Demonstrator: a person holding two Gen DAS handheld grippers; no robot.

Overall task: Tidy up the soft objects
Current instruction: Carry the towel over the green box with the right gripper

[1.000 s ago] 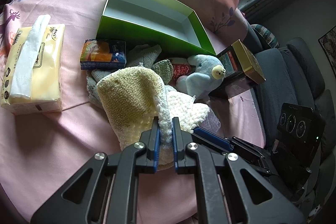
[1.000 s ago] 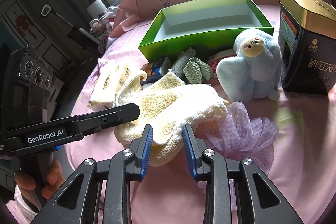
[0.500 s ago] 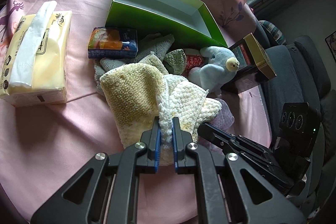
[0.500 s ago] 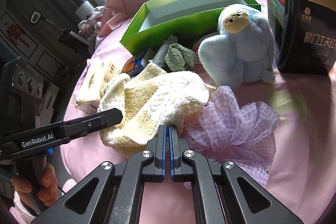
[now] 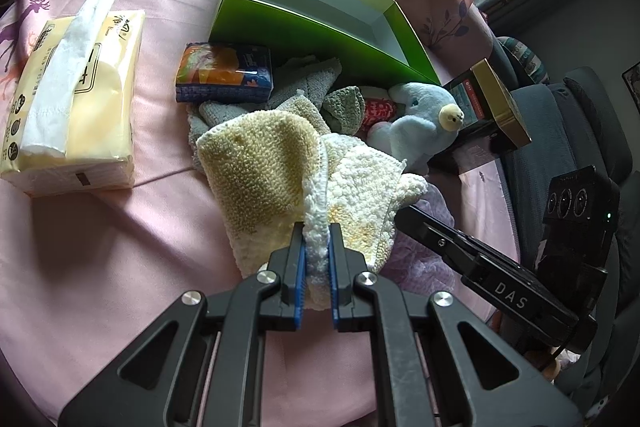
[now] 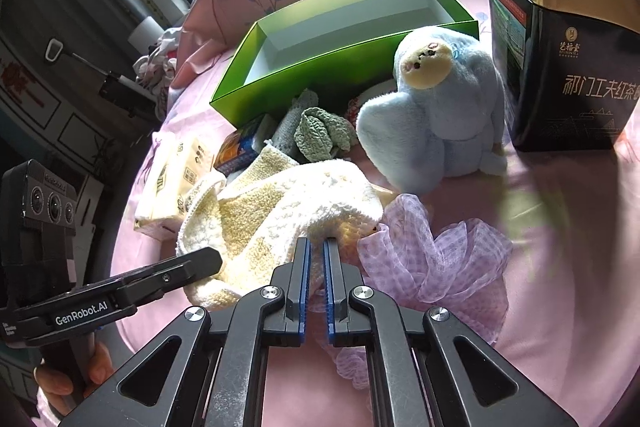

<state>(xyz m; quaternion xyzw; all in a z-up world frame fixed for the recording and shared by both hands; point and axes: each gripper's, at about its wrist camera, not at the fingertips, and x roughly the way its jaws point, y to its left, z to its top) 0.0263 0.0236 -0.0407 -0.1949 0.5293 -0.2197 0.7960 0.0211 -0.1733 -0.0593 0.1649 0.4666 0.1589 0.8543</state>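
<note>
I am pinching the white edge of the yellow towel (image 5: pixel 260 183) in the left gripper (image 5: pixel 317 247), low in the centre of the left wrist view, with the towel lying on the pink sheet (image 5: pixel 100 247) below the green box (image 5: pixel 320 11). My right gripper (image 6: pixel 316 251) is pressing its 2 pads nearly together on the towel's near edge (only a thin fold shows between them), just left of the purple mesh cloth (image 6: pixel 432 259). The blue plush (image 6: pixel 440 115) is sitting at centre right of the right wrist view.

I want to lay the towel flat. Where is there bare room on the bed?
Bare sheet lies in front of the tissue pack, left of the towel. The green box is empty. Between box, plush and towel it is crowded.
</note>
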